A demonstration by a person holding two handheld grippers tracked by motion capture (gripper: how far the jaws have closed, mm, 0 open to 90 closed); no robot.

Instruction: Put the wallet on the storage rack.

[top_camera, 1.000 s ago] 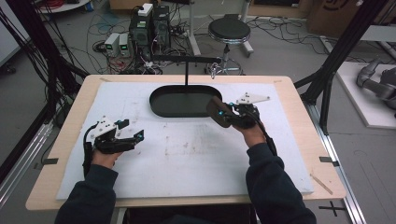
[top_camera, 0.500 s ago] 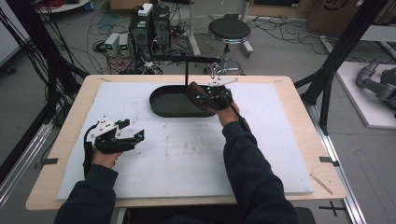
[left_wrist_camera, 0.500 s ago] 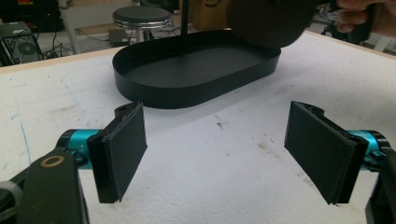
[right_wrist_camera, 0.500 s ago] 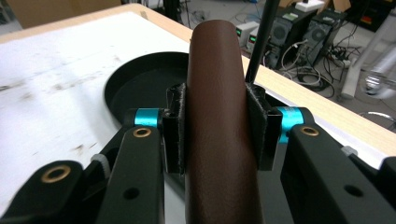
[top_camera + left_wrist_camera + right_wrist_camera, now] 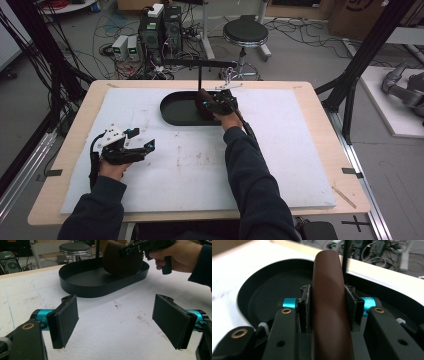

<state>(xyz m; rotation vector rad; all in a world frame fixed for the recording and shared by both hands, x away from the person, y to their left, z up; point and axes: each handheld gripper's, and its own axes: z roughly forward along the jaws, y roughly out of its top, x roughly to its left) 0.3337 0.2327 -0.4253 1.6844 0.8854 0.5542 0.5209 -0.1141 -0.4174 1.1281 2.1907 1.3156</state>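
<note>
A brown leather-like pouch (image 5: 328, 302) stands on edge between the pads of my right gripper (image 5: 328, 308). Both pads lie against its sides, and the jaws have just been opening a little. The pouch (image 5: 202, 100) hangs tilted over the right end of a black oval tray (image 5: 172, 107), low inside the tray's wall (image 5: 82, 288); I cannot tell whether it touches the floor. My left gripper (image 5: 147, 146) rests on the white mat at the left. Its jaws (image 5: 116, 322) are wide open with nothing between them.
A thin black stand (image 5: 200, 62) with a crossbar rises just behind the tray. White foam matting (image 5: 290, 150) covers the wooden table. Beyond the far edge are a stool (image 5: 245, 32), computers and cables on the floor.
My right hand has moved left, from beside the tray's right end to over the tray, and sunk slightly with the pouch. My left hand has stayed put.
</note>
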